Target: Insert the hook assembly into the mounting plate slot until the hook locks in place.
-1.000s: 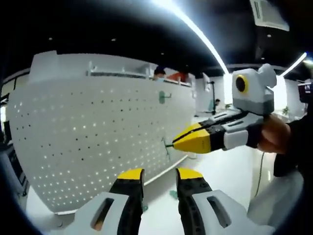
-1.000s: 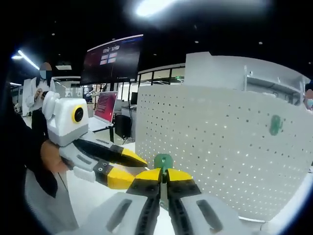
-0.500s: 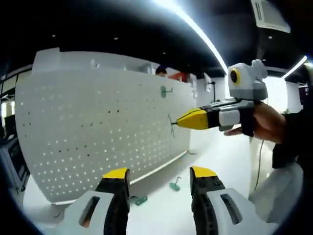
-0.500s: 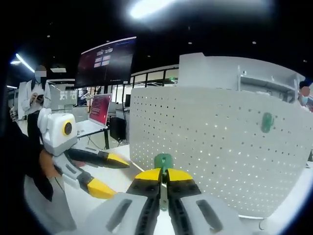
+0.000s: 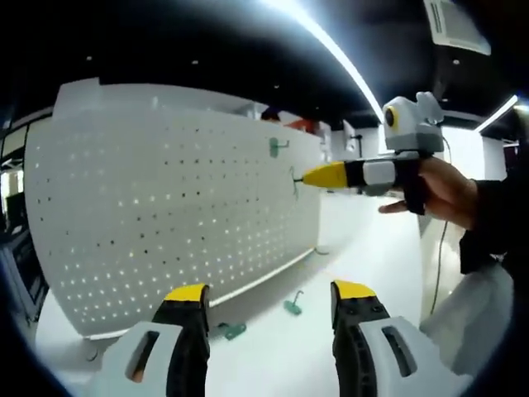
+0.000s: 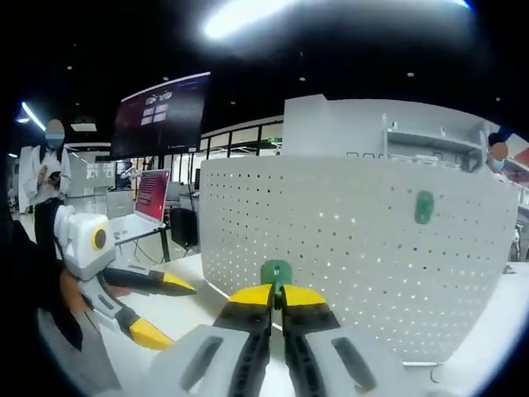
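bright ceiling strip glare, fisheye-warped edges

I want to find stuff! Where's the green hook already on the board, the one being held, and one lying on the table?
hook on the board [image 6: 424, 207], right gripper view, its body.
held hook [image 6: 276, 272], right gripper view, its top.
hook on the table [image 5: 293, 305], left gripper view, its base.

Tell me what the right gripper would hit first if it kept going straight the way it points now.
Most likely the white pegboard. The right gripper, shut on the green hook, points at the panel's perforated face with nothing visible between, though the depth is unclear.
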Motion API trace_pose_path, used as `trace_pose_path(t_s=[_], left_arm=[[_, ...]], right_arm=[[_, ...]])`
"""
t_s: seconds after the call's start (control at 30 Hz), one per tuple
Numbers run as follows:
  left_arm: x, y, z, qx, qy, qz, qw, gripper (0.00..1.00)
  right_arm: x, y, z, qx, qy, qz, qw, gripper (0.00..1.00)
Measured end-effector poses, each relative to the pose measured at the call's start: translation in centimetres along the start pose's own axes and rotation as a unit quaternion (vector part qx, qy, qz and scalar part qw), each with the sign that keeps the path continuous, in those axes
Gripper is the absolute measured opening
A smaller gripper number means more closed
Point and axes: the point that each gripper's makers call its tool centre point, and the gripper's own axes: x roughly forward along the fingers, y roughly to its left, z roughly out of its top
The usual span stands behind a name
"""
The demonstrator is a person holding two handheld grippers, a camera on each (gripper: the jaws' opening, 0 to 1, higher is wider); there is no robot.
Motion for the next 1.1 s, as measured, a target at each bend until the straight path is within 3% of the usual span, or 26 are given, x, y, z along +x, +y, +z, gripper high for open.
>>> trace_pose_path(t_s=[0.2, 0.5, 1.1], left_arm=[[-0.1, 0.1, -0.1, -0.005, -0.001, 0.0, 1.0, 0.6], [-0.2, 0.4, -0.5, -0.012, 0.002, 0.0, 0.9999, 0.6], [-0.4, 0.8, -1.0, -0.02, 0.007, 0.002, 0.9998, 0.59]], right_arm=[[-0.4, -1.5, 0.6, 0.001, -0.009, -0.021, 0.9997, 0.01], [-1.8, -5.8, 2.7, -0.002, -0.033, -0.076, 0.9965, 0.01], [-3.1, -15.1, 5.6, -0.004, -0.067, -0.186, 0.9803, 0.01]])
